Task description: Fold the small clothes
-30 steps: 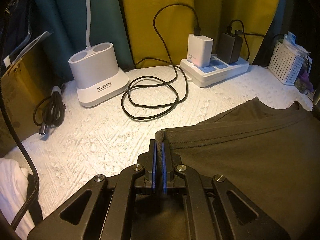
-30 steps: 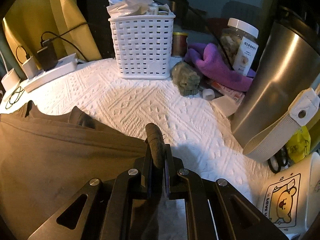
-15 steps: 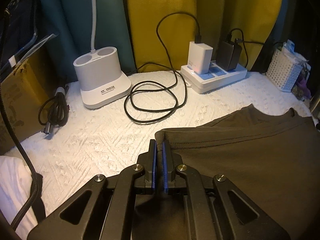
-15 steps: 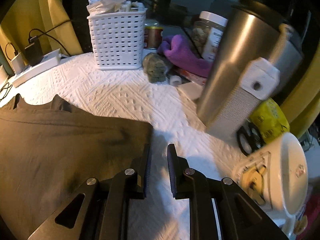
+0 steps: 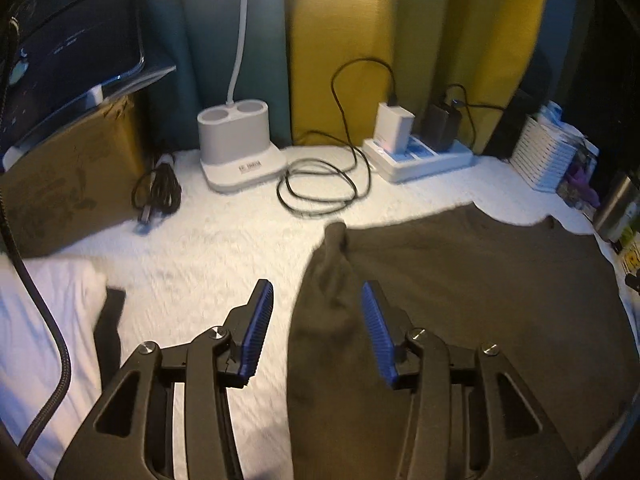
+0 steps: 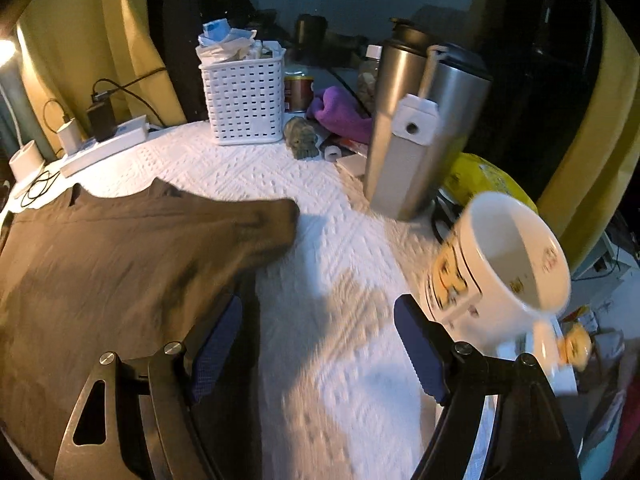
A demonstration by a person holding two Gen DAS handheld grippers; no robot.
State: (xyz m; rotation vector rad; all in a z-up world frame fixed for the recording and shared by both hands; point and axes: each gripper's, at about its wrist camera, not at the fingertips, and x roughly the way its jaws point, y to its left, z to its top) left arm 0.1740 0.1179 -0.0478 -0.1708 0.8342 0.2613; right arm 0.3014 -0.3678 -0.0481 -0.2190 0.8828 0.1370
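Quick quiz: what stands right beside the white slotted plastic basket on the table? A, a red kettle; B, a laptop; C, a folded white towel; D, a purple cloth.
D: a crumpled purple cloth lies just right of the white slotted plastic basket, by a small red can.

An olive-brown garment (image 5: 480, 300) is lying on the white, diamond-embossed counter (image 6: 260, 172); a purple cloth (image 6: 340, 110) is sitting beside the white basket (image 6: 244, 104).

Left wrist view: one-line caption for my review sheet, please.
Left gripper opening over the olive garment, a raised fold between its pads, on a white textured cloth.
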